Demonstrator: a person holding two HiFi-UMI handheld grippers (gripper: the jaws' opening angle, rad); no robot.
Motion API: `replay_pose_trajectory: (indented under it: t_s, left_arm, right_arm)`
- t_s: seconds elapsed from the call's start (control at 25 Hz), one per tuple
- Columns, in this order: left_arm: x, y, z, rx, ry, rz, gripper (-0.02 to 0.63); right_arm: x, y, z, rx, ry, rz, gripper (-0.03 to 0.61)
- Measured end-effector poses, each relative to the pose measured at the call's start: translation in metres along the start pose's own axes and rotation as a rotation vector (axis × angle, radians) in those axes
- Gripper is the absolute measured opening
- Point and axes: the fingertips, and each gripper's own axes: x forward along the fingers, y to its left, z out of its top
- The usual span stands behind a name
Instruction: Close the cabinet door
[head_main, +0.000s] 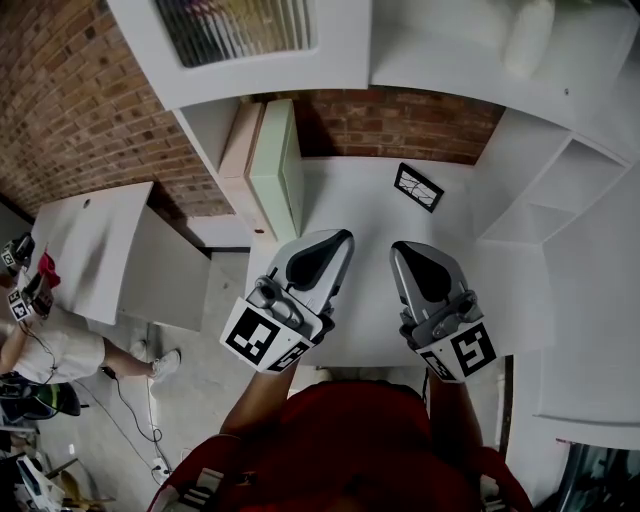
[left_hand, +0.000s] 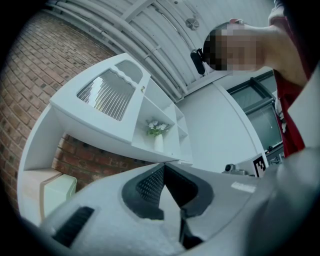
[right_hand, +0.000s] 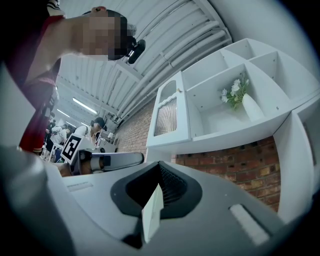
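Since neither one touches anything, the left tool (head_main: 335, 245) and right tool (head_main: 403, 255) look parked: side by side over the white table (head_main: 350, 200), jaws pinched together, both empty. The cabinet door (head_main: 240, 40) is up left, well apart from both. It is white with a ribbed glass pane and seems flush, likely closed; not certain.

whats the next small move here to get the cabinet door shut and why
Probably turn left and carry the left tongs toward the white panel standing out beside the counter; it looks like the open door, though that's unsure. Left and right tongs are shut and empty, touching nothing; the ribbed-glass door above seems already flush.
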Motion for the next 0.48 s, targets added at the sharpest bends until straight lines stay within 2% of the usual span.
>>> replay_pose_trajectory:
  t_s: [0.48]
  left_arm:
    - [0.0007, -0.003, 0.0001, 0.003, -0.001, 0.0, 0.003]
  right_arm:
    - [-0.0039, -0.0018, -0.0004, 0.001, -0.001, -0.005, 0.012]
